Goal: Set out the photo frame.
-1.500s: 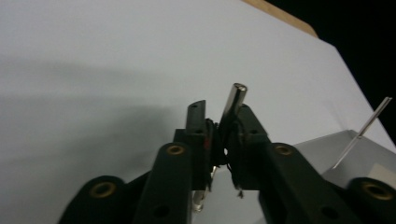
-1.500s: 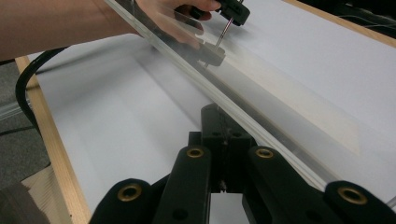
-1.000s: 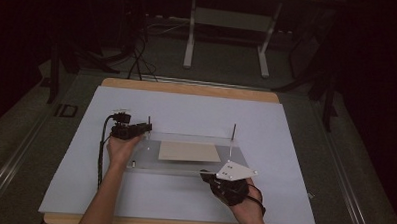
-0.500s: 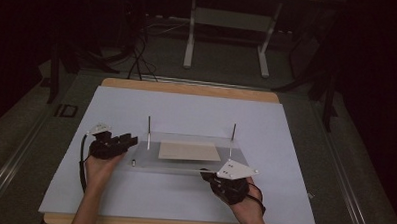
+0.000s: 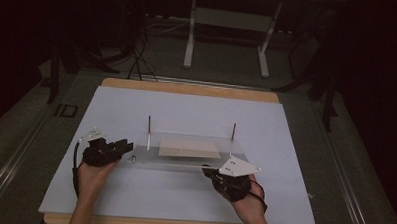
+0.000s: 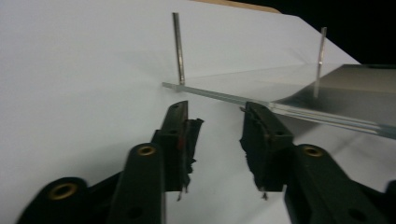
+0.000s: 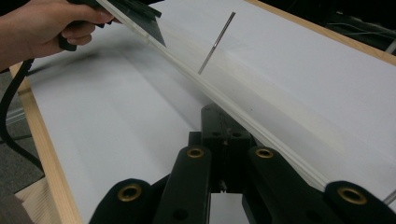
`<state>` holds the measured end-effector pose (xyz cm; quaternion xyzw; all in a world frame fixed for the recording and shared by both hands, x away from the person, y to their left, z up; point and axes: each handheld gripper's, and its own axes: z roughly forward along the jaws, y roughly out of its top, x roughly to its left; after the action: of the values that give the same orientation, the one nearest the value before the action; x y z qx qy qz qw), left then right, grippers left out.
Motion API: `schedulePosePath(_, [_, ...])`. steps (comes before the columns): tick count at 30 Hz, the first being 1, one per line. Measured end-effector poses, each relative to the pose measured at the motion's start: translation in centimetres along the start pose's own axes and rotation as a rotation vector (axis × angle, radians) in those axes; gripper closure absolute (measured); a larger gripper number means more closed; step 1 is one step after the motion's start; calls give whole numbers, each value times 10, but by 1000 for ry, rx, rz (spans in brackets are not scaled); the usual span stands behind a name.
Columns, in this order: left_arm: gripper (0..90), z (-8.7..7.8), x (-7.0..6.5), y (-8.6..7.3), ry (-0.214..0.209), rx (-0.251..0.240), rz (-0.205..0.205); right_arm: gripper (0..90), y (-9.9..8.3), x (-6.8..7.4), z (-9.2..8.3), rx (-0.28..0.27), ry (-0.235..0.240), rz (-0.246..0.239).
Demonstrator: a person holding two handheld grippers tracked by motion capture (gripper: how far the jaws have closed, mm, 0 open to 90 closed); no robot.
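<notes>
Lying flat near the middle of the white-covered table (image 5: 136, 110), the clear plate (image 5: 185, 159) carried two thin upright metal rods (image 5: 149, 131) near its far corners, and a pale tan rectangle (image 5: 189, 148) showed on or under it; which of the two could not be told from the high view. Because the plate was transparent, its outline was faint there, and only its edges caught the light.

In the left gripper view, the left gripper (image 6: 217, 133) stood with its jaws partly apart, just short of the plate's near edge. Those jaws had just been closing, yet nothing sat between them: bare white surface showed through the gap, and the right-hand fingertip lay close against the plate's edge, though contact could not be confirmed. The pads looked ragged and torn. In the high view this gripper (image 5: 120, 148) rested just beside the plate's left end, in a hand coming up from the bottom edge of the picture, where the forearm was cut off.

Seen from its own camera, the right gripper (image 7: 224, 130) had its jaws pressed together with no gap, the tips meeting right at the plate's long near edge; whether that thin edge was pinched or merely touched was hard to make out. From above, a grey three-cornered plate (image 5: 239, 167) covered this gripper's jaws at the plate's near right corner.
</notes>
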<state>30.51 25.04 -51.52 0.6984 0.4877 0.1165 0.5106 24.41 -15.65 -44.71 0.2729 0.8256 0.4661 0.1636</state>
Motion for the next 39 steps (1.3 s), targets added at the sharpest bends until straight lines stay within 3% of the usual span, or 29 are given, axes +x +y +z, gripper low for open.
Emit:
schedulePosePath(6, [666,-3,-4,2,-9,1,63,900,3,-2,0,-8,0,3])
schedulePosePath(14, [636,-4,-7,3,-12,-31,104,900,9,-6,0,-13,-3,3])
schedulePosePath(20, [626,-3,-5,1,2,-18,116,900,11,-8,0,-17,-8,5])
schedulePosePath(27, [605,-3,-9,4,-33,-45,136,900,14,-11,0,-22,-15,11])
schedulePosePath(30, [592,-4,-12,6,-32,-48,157,900,15,-11,0,-26,-15,12])
schedulePosePath(31, [592,-5,-15,8,-9,-55,182,900,15,-12,0,-26,-16,12])
schedulePosePath(39, [500,-5,-19,10,-2,-64,209,900,21,-16,1,-41,-21,17])
